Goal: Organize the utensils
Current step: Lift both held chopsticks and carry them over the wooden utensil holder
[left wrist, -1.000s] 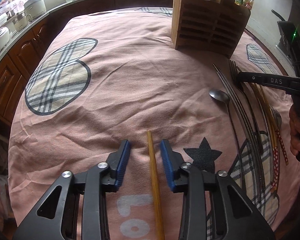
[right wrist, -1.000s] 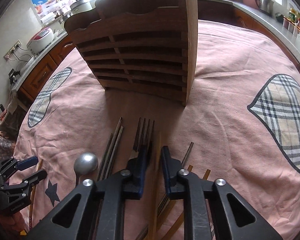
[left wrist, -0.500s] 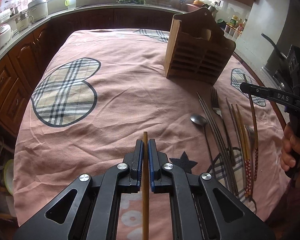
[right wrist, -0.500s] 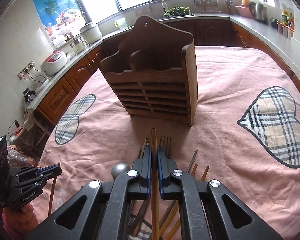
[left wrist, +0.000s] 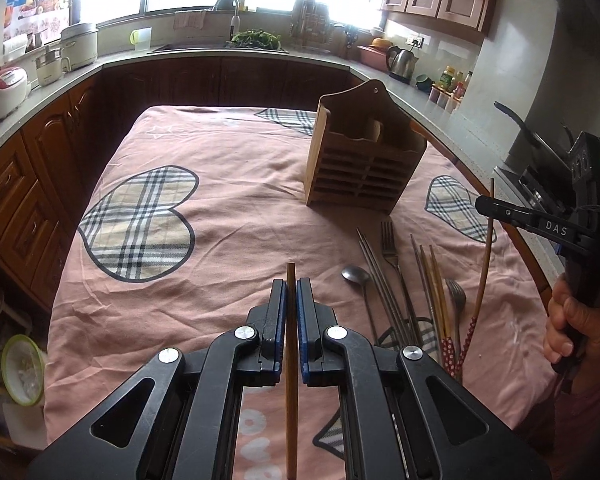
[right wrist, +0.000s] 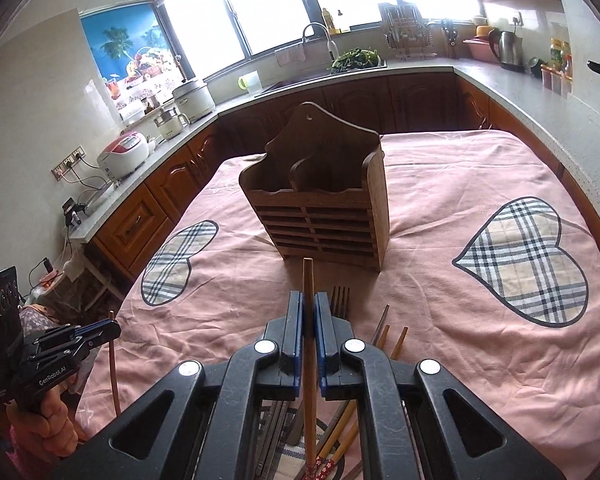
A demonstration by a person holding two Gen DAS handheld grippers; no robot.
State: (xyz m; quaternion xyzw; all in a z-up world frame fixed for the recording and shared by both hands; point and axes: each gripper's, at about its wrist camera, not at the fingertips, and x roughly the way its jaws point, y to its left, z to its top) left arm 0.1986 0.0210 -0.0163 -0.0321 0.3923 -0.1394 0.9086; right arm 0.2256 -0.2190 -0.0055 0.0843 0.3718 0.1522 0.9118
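Wooden utensil holder [right wrist: 320, 216] stands upright near the table's [left wrist: 228, 216] far edge, its visible compartments showing no contents. Left gripper [left wrist: 291, 292] and right gripper [right wrist: 308, 304] each clamp one chopstick

We see the right gripper [right wrist: 309, 300] clamped on a wooden chopstick [right wrist: 309, 280] whose tip points toward the slatted wooden holder [right wrist: 320, 216] on the pink cloth [right wrist: 440, 300]. A fork [right wrist: 340, 300] and other chopsticks [right wrist: 384, 336] lie beneath it. At far left, the left gripper [right wrist: 110, 326] holds another chopstick [right wrist: 113, 364].

"DAS" on right hand-held gripper [left wrist: 485, 205]; "GenRobot.AI", seemingly, on left hand-held gripper [right wrist: 112, 327].
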